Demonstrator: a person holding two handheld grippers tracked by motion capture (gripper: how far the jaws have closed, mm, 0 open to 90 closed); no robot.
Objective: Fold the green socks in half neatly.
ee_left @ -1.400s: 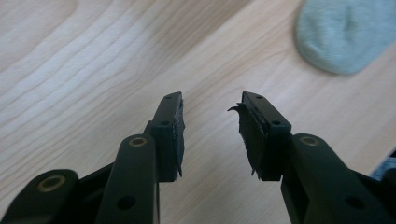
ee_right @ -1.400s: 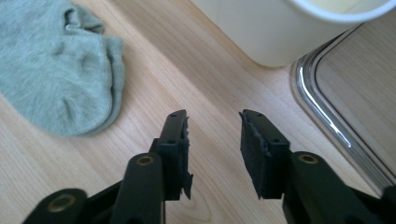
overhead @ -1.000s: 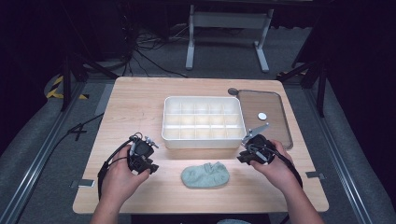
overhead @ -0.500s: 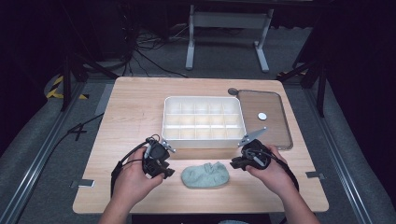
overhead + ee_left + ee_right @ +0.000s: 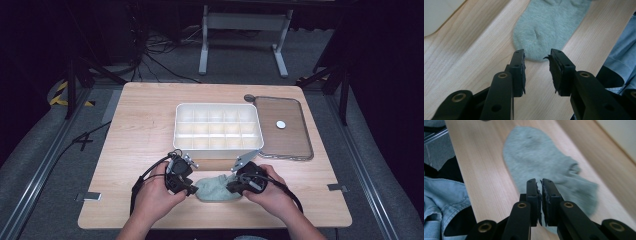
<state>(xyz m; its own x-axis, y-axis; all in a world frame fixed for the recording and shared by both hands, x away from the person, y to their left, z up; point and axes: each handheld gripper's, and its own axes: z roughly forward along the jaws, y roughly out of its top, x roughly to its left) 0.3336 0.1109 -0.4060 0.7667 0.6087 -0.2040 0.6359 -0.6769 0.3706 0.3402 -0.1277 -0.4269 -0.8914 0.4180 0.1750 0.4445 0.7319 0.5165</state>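
Both grippers are down at the front of the counter [image 5: 140, 120], one at each end of a grey-green sock [image 5: 218, 189]. The left gripper [image 5: 537, 71] has its jaws apart, with a clear gap between them, and it holds nothing. Its tips are right at the rounded end of the sock [image 5: 551, 27], just at the edge of the cloth. The right gripper [image 5: 541, 200] has its jaws almost pressed together, with only a thin slit between them. They sit over the open end of the sock [image 5: 541, 162], but I cannot tell if any cloth is pinched in them. The sock lies flat on the wood, near the person's edge. Behind it sits a white box [image 5: 218, 126] with many little spaces. Just beside the box lies its clear lid [image 5: 282, 129].
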